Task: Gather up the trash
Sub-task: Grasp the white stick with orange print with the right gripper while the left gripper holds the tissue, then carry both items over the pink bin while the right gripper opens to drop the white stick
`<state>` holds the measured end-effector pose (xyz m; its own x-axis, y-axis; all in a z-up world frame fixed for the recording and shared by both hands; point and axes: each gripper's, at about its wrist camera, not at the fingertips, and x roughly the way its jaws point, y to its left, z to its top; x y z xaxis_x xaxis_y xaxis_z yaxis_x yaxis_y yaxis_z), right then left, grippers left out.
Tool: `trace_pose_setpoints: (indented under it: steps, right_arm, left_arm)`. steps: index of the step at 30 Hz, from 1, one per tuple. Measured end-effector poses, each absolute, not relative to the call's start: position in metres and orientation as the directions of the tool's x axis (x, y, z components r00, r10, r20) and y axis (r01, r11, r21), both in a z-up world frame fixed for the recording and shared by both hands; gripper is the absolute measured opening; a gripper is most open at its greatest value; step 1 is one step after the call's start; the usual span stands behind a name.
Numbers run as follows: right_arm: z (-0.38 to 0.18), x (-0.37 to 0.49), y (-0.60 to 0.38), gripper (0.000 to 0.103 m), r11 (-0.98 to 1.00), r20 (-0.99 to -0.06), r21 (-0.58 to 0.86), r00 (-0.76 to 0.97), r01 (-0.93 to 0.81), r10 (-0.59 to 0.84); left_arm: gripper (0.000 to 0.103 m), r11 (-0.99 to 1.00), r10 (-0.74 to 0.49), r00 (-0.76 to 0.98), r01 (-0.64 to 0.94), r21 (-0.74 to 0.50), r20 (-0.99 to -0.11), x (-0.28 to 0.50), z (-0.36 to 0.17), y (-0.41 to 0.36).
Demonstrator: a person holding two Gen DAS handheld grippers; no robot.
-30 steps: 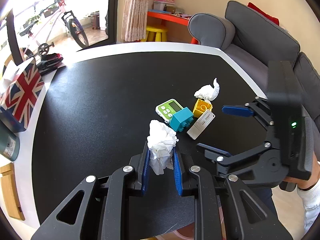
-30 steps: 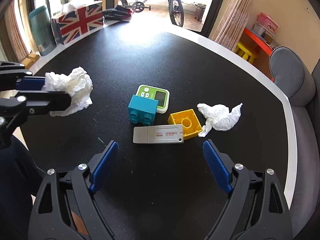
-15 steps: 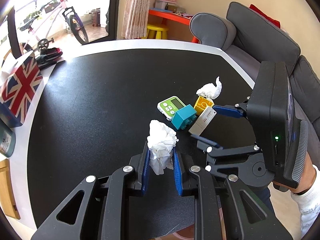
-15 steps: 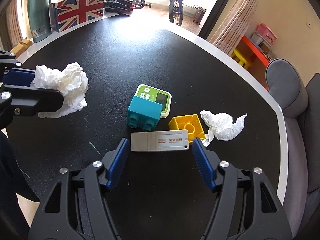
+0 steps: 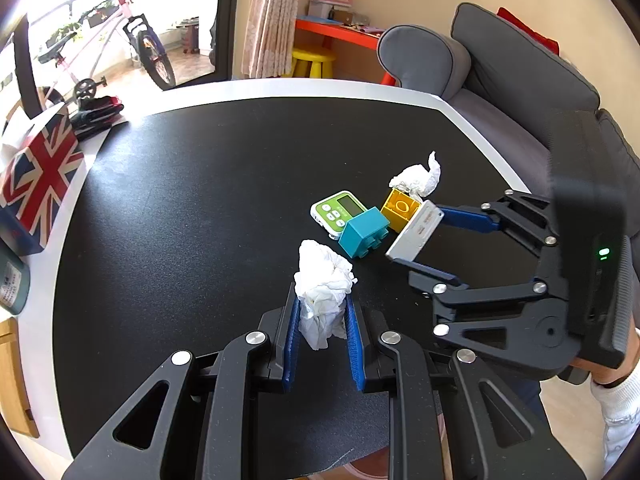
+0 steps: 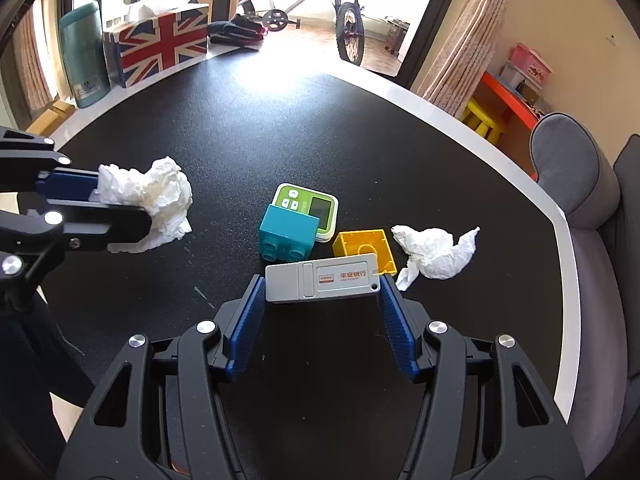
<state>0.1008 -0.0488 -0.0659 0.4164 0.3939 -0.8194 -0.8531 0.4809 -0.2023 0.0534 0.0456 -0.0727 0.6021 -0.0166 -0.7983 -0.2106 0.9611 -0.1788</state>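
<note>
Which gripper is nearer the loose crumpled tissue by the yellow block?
Right. The right gripper sits just beside the loose tissue, fingers around the grey card. The left gripper is farther off, shut on another tissue.

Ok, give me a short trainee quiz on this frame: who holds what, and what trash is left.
1. True or false: the left gripper is shut on a crumpled tissue.
2. What sits between the right gripper's pads? A) teal block B) grey device C) green timer
3. How many crumpled tissues lie loose on the table?

Key
1. True.
2. B: a pad stands against each end of it.
3. One, the loose tissue beside the yellow block.
</note>
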Motion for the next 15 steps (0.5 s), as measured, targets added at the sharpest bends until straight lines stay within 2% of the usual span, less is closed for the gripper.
trace_pose_setpoints:
  steps: [15]
  right_arm:
    - [-0.025,0.088,-0.112,0.057,0.562,-0.79,-0.115,0.419,-0.819,0.448]
  left_arm:
    - [0.021,0.974,-0.019,0.634,-0.164,-0.158,-0.773,0.036,-0.051,0.016]
